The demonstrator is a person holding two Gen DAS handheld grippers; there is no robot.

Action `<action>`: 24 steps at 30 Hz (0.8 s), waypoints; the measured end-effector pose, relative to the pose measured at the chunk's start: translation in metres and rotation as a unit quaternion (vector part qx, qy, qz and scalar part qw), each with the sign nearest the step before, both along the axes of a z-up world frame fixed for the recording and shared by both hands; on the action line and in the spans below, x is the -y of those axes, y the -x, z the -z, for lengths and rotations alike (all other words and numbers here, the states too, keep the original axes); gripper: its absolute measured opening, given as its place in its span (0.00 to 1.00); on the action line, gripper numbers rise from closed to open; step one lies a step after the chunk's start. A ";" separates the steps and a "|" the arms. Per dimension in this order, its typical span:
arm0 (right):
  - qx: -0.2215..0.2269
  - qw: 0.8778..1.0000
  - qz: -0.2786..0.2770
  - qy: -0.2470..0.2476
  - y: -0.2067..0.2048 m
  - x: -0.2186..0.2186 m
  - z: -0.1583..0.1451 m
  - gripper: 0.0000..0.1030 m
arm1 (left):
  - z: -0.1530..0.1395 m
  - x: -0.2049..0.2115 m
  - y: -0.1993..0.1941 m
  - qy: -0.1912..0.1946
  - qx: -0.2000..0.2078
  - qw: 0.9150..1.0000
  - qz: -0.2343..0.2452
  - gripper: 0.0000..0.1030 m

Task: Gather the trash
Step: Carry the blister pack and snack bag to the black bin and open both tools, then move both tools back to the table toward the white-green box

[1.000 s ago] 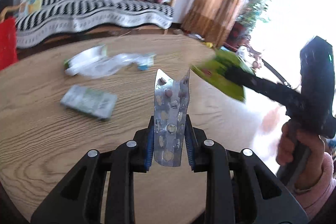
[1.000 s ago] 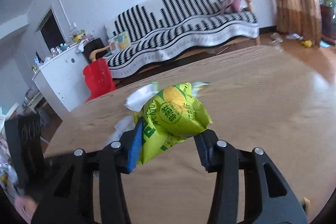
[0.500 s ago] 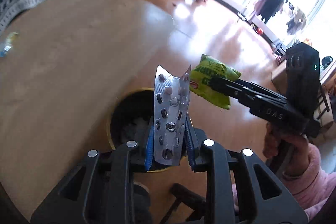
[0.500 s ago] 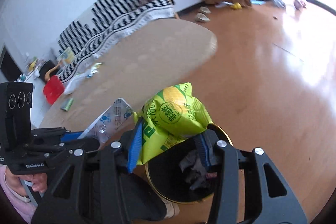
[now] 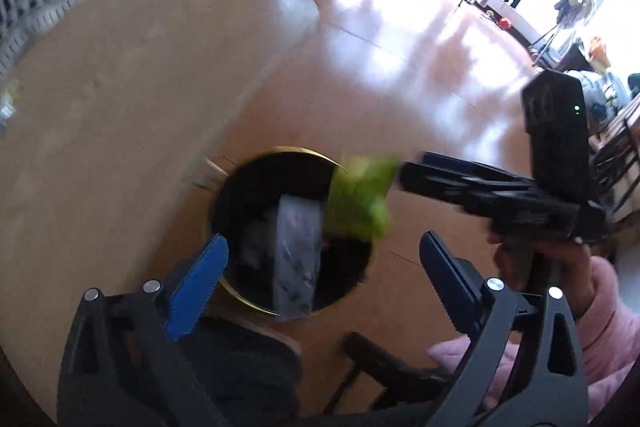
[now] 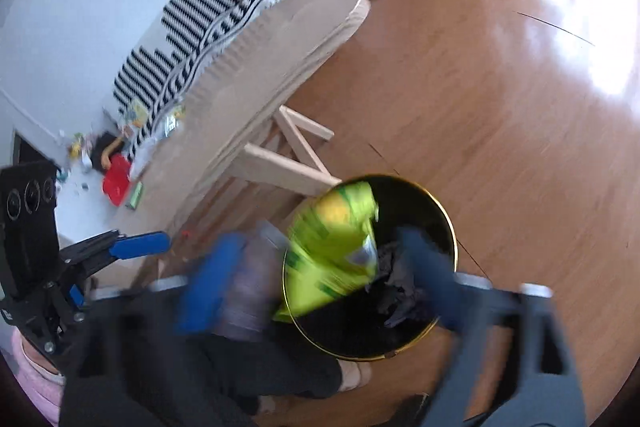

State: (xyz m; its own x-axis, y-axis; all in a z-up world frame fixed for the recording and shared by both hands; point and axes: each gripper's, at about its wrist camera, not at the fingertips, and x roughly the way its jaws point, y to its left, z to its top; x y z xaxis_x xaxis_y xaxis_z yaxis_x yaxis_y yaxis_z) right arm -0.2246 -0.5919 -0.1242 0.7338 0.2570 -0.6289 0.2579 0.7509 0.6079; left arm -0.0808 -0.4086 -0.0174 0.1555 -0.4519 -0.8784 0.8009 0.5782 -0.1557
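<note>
We note the left hand-held gripper [image 5: 323,261] over a black bin with a gold rim [image 5: 280,151] on the wood floor, just off the worktop [image 5: 120,87] edge. Its jaws are opening, blue pads well apart; the blister pack [image 5: 296,259] sits loose between them, blurred, touching neither pad, over the bin mouth.

The right hand-held gripper [image 6: 316,275] is also opening, pads wide. The green snack bag [image 6: 336,251] is between them, blurred and free of both pads, at the 9 o'clock side of the bin [image 6: 448,227]. Dark crumpled trash [image 6: 396,283] lies inside.

In the left view the right hand-held gripper enters from 3 o'clock, the green bag at its tips over the rim at 1 o'clock. A pink sleeve [image 5: 604,307] shows at 4 o'clock.

More litter remains on the worktop's far end in the right view, at 9 o'clock.
</note>
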 end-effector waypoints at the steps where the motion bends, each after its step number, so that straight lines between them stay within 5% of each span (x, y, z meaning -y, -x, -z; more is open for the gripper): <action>1: -0.001 1.000 0.008 0.000 0.001 0.002 -0.001 0.93 | -0.005 -0.006 -0.005 -0.007 0.020 1.000 -0.014 0.91; 5: -0.020 0.998 0.057 0.035 0.005 0.008 -0.006 0.93 | -0.022 -0.043 -0.027 0.002 0.076 0.994 -0.079 0.94; 11: -0.047 0.992 0.036 0.113 -0.016 -0.016 -0.013 0.93 | -0.025 -0.140 -0.071 0.000 0.113 0.968 -0.225 0.94; 19: -0.005 0.988 -0.032 0.151 -0.070 -0.084 -0.050 0.93 | -0.016 -0.283 -0.122 -0.001 0.108 0.912 -0.397 0.94; 24: 0.021 0.988 -0.063 0.138 -0.103 -0.115 -0.065 0.93 | -0.001 -0.315 -0.153 0.020 0.077 0.884 -0.461 0.94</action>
State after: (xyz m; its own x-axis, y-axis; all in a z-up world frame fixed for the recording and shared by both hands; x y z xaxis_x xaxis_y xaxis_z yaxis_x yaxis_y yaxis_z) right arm -0.1219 -0.4774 -0.0597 0.7345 0.1707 -0.6568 0.1304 0.9143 0.3834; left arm 0.0723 -0.0934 -0.0161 0.5894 -0.1011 -0.8015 0.0058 0.9927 -0.1209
